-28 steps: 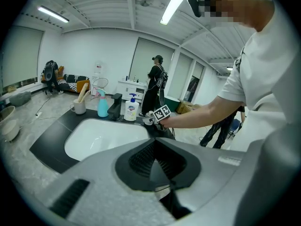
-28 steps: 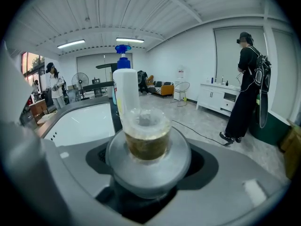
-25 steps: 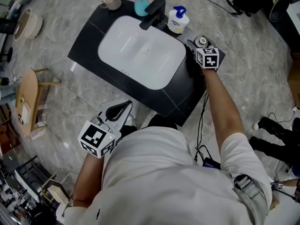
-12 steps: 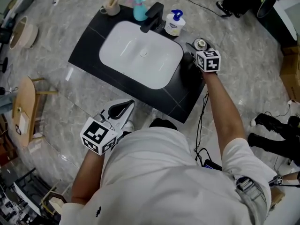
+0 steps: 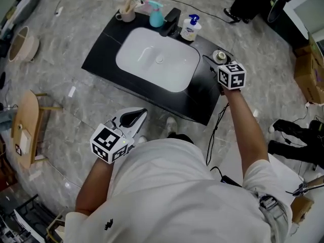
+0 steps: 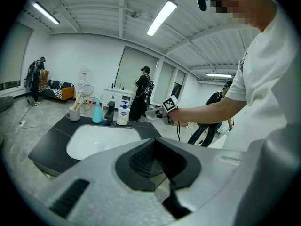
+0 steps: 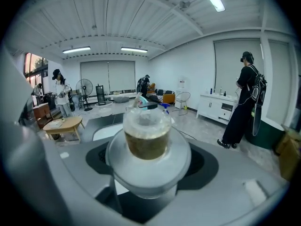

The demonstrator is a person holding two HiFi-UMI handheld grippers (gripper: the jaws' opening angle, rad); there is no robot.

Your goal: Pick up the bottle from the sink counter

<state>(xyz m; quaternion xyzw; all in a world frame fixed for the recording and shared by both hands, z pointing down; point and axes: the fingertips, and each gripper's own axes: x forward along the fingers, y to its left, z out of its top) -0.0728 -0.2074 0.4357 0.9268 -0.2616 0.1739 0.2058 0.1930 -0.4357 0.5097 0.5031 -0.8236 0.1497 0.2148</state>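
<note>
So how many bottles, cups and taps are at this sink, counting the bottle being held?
Bottles: 3 (teal spray bottle, white pump bottle, clear bottle held in the right gripper)
Cups: 1 (cup holding sticks)
Taps: 1 (black tap)
Total: 5
</note>
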